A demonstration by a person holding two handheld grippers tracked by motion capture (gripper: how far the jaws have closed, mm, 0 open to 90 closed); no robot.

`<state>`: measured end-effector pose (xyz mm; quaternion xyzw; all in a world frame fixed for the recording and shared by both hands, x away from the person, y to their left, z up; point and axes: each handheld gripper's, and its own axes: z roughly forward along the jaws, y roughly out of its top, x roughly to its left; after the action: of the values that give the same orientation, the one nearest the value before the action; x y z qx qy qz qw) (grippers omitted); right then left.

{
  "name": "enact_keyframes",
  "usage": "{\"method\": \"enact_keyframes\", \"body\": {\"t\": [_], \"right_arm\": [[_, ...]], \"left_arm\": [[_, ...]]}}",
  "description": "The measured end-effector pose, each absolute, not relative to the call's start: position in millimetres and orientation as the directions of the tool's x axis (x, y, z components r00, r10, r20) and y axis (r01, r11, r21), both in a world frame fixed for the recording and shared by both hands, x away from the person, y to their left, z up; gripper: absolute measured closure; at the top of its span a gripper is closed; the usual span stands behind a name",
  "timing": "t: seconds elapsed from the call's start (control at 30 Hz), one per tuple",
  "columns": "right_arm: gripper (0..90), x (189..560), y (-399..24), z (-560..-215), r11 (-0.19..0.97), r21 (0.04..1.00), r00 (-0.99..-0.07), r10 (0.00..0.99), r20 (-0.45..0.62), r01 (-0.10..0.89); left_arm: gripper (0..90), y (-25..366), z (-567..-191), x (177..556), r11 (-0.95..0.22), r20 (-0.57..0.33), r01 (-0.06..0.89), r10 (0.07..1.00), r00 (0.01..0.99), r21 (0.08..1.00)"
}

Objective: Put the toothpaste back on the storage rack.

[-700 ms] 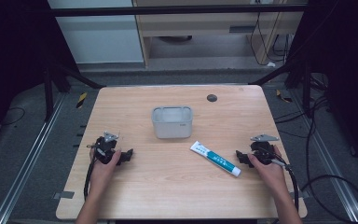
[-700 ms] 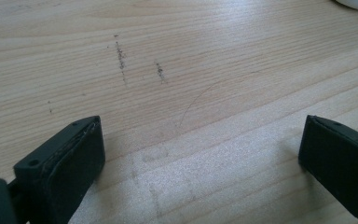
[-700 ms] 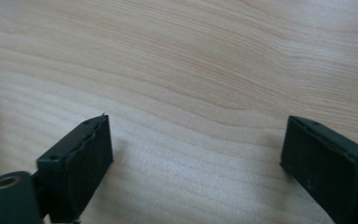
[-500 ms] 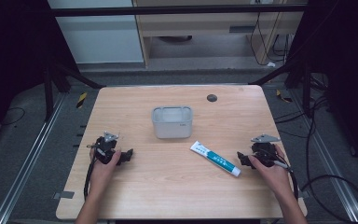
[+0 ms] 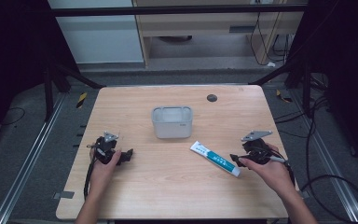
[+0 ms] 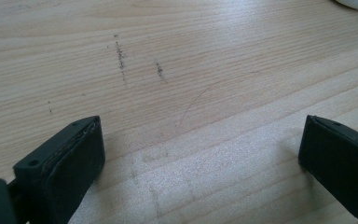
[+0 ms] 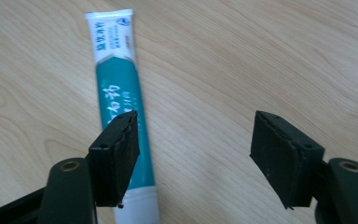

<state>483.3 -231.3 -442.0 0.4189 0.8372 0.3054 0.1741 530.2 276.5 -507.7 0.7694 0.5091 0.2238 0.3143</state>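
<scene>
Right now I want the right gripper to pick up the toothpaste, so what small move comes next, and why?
Probably shift the right gripper sideways toward the tube. Its jaws are open, but the tube lies under one jaw, not in the gap, so closing now would likely miss it.

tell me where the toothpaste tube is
In the high view the toothpaste tube lies right of centre on the table, between the bin and right tool.

Both claws [image 5: 129, 156] [image 5: 233, 160] wide apart
</scene>
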Motion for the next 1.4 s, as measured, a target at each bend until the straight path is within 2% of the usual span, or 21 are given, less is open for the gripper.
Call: {"method": "enact_keyframes", "body": {"t": [0.3,0.5,0.87,1.4], "right_arm": [[42.9,493,-194,-433,0.571,0.593,-0.683,0.729,-0.047,0.568],[45.7,504,-167,-431,0.616,0.558,-0.716,0.696,-0.053,0.557],[52.2,529,-131,-445,0.679,0.429,-0.737,0.674,-0.044,0.596],[55.3,547,-120,-452,0.706,0.313,-0.740,0.672,-0.012,0.636]], "left_arm": [[0.0,277,-508,530,-0.284,0.023,0.643,0.924,0.382,0.711],[0.0,277,-508,531,-0.285,0.020,0.644,0.922,0.386,0.710],[0.0,276,-508,537,-0.289,0.021,0.643,0.920,0.391,0.709],[0.0,275,-508,537,-0.285,0.018,0.641,0.921,0.390,0.713]]}}
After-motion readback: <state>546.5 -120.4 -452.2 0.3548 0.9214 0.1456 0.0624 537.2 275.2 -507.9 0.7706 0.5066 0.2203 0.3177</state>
